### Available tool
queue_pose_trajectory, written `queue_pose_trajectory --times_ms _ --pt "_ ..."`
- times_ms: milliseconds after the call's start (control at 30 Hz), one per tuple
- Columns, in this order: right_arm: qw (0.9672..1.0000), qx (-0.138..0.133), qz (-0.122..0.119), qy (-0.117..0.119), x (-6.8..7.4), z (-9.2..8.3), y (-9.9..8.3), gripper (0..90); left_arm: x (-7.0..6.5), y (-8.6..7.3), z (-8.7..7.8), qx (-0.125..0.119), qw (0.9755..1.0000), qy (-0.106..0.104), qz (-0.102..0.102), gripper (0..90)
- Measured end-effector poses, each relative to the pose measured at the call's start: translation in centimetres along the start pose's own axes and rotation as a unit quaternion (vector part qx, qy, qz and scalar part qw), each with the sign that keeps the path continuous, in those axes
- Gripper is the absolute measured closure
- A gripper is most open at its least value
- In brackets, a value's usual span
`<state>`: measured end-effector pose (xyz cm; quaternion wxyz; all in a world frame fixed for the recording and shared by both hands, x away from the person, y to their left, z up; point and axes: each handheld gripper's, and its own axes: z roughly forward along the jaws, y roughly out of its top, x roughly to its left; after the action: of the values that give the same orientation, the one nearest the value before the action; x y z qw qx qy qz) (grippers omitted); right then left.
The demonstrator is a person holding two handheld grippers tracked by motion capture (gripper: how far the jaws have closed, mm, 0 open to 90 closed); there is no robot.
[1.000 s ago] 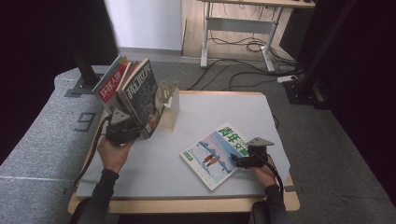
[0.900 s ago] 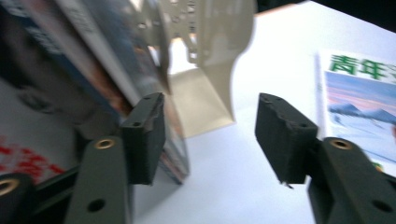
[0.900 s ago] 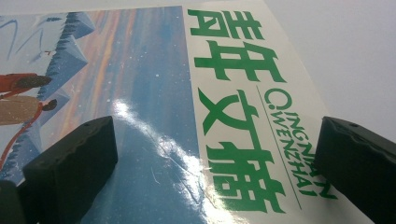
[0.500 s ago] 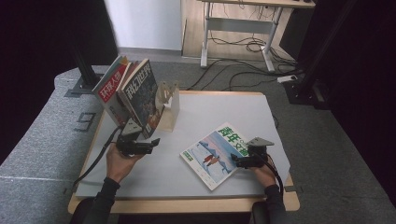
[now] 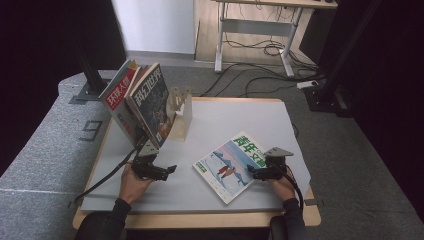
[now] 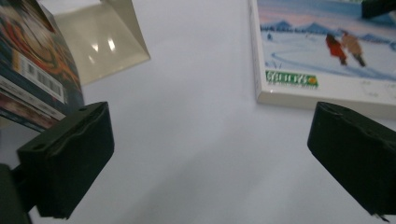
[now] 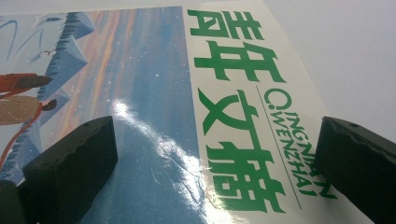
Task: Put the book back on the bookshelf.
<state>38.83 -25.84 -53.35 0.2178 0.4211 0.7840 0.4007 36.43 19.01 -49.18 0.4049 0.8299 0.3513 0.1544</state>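
While the flat magazine with the snowy blue cover and green Chinese title [image 5: 234,165] just lies face up on the white tabletop [image 5: 235,115], near the front edge and a bit right of middle, the right gripper [image 5: 256,173] sits low over its right side. Looking along that gripper's own view, the glossy cover [image 7: 154,116] runs under and between the two black jaws, which stand wide apart and aren't pinching anything, so it's let go, not clamped.

Over on the left, the left gripper [image 5: 167,170] is down near the table with its jaws spread wide too. They've just been opening, and there's nothing between them except bare white table [image 6: 201,154]. From its view you can see the corner of the snowy magazine [image 6: 322,56] off to the upper right, well apart from the jaws.

Just behind the left hand, two magazines stand upright and tilted at the table's back left: a dark-covered one with white characters [image 5: 150,105] in front and a red-topped one [image 5: 119,97] behind it. They lean by a clear acrylic stand [image 5: 180,112], which also shows in the left gripper view [image 6: 105,39].
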Motion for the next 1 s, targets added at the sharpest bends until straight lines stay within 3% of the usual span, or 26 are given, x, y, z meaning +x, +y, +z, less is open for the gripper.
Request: queue_pose_trajectory --times_ms 267,433,567,833,1000 --pt "1.0 0.0 0.0 0.0 0.0 0.0 0.0 0.0 -0.6 -1.1 2.3 0.051 0.9985 0.003 0.02 0.0" --pt "1.0 0.0 -0.001 -0.001 0.0 0.0 0.0 0.0 -1.0 -1.8 3.9 0.079 0.9964 -0.009 0.031 0.0" --pt "1.0 0.0 -0.002 -0.004 0.1 0.0 0.0 0.0 -0.9 -1.8 4.1 0.083 0.9958 -0.019 0.032 0.0" --pt "0.9998 -0.005 -0.004 -0.02 0.5 -0.2 -0.1 0.0 -0.9 -1.8 4.1 0.089 0.9954 -0.018 0.031 0.0" --pt "0.9999 -0.002 0.004 -0.012 0.3 -0.1 -0.1 0.0 -0.9 -1.8 4.1 0.089 0.9953 -0.018 0.033 0.0"
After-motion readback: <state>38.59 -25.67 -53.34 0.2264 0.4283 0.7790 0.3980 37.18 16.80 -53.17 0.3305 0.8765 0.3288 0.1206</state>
